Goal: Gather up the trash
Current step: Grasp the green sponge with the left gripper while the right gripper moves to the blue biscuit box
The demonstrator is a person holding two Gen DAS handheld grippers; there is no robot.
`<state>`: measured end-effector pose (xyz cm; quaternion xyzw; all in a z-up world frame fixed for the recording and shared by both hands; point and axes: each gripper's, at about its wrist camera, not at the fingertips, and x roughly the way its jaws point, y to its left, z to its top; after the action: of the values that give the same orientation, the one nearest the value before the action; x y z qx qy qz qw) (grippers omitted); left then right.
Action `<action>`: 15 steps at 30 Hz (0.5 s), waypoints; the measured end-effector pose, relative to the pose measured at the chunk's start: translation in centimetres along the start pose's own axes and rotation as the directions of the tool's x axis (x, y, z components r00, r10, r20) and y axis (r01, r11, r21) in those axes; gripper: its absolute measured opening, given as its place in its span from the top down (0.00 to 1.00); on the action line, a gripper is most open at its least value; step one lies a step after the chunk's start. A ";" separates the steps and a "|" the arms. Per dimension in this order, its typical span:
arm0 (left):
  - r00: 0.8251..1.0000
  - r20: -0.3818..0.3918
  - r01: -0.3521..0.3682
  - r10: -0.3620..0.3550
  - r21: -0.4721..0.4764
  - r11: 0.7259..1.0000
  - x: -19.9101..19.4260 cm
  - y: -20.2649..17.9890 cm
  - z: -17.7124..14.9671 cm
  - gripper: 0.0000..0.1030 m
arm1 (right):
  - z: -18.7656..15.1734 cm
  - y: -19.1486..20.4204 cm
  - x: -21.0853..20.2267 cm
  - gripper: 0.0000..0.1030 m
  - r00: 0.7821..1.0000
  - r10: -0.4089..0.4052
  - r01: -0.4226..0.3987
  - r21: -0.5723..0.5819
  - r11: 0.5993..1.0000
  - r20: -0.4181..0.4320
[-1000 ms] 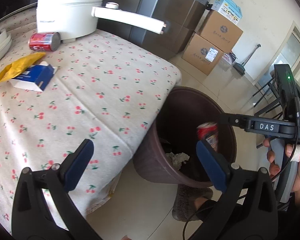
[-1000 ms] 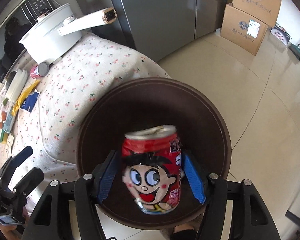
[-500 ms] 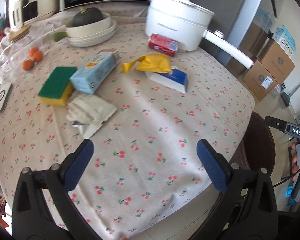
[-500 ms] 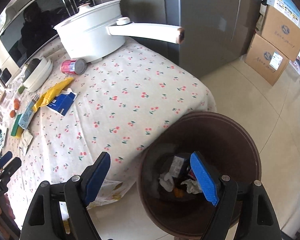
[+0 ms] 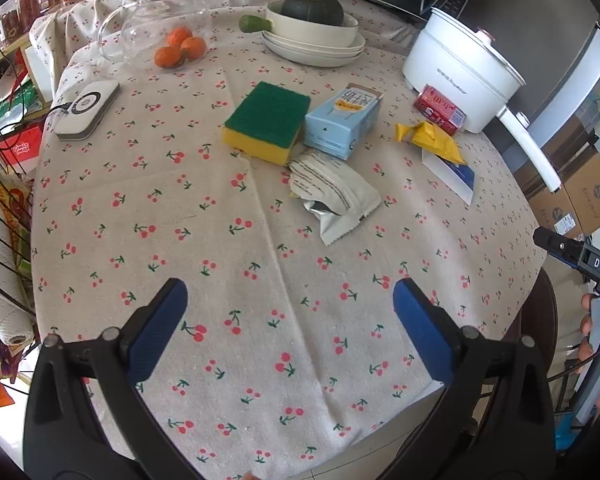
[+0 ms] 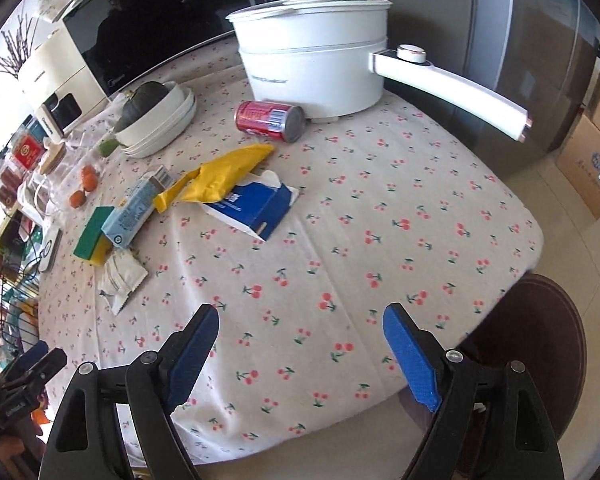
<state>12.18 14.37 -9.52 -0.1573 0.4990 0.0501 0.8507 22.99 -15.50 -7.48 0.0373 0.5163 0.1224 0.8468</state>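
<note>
Right gripper (image 6: 300, 344), wide open and empty, faces the red can (image 6: 270, 120) lying sideways beside the pot (image 6: 312, 68).

We're in a home kitchen, folks. A round table (image 5: 148, 208) wears a cherry-print cloth, and on it sits a white electric pot (image 6: 312, 60) with a long handle. Beside that, stacked bowls (image 5: 312, 36) carry a green squash (image 5: 312, 8), and oranges (image 5: 180, 46) lie near a glass jug (image 5: 148, 20). A green-and-yellow sponge (image 5: 266, 120) rests mid-table. Behind, a microwave (image 6: 172, 24) lines the wall, a steel fridge (image 6: 500, 60) stands at the right, and cardboard boxes (image 6: 592, 160) sit on the tiled floor.
</note>
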 end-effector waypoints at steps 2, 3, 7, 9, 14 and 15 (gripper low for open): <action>1.000 -0.003 0.002 -0.002 -0.003 1.000 0.7 0.4 1.0 0.01 | 0.7 1.0 1.0 0.16 1.000 0.010 -0.010 -0.028 1.000 -0.020; 1.000 0.000 0.005 -0.005 0.005 1.000 1.0 0.4 1.6 0.01 | 1.1 1.4 1.4 0.16 1.000 0.015 -0.016 -0.034 0.999 -0.026; 0.999 0.032 0.006 -0.008 0.064 0.998 2.1 0.5 4.2 0.01 | 2.8 2.8 2.6 0.16 0.999 0.029 -0.031 -0.126 0.991 -0.023; 0.999 0.044 -0.003 -0.001 0.098 0.995 2.9 0.5 5.3 0.01 | 3.6 3.4 3.4 0.16 0.999 0.031 -0.033 -0.189 0.981 -0.016; 0.998 0.054 0.003 -0.012 0.161 0.987 5.0 0.7 6.8 0.01 | 4.7 4.3 6.7 0.16 0.999 0.007 -0.019 -0.340 0.940 -0.035; 0.998 0.054 -0.001 -0.008 0.173 0.985 5.6 0.7 7.0 0.01 | 4.9 4.4 7.5 0.16 0.999 0.000 -0.015 -0.367 0.930 -0.042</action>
<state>20.56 16.88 -11.34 -0.0822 0.4776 0.0093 0.8747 29.85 -9.11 -10.90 -0.1222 0.5015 0.2207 0.8276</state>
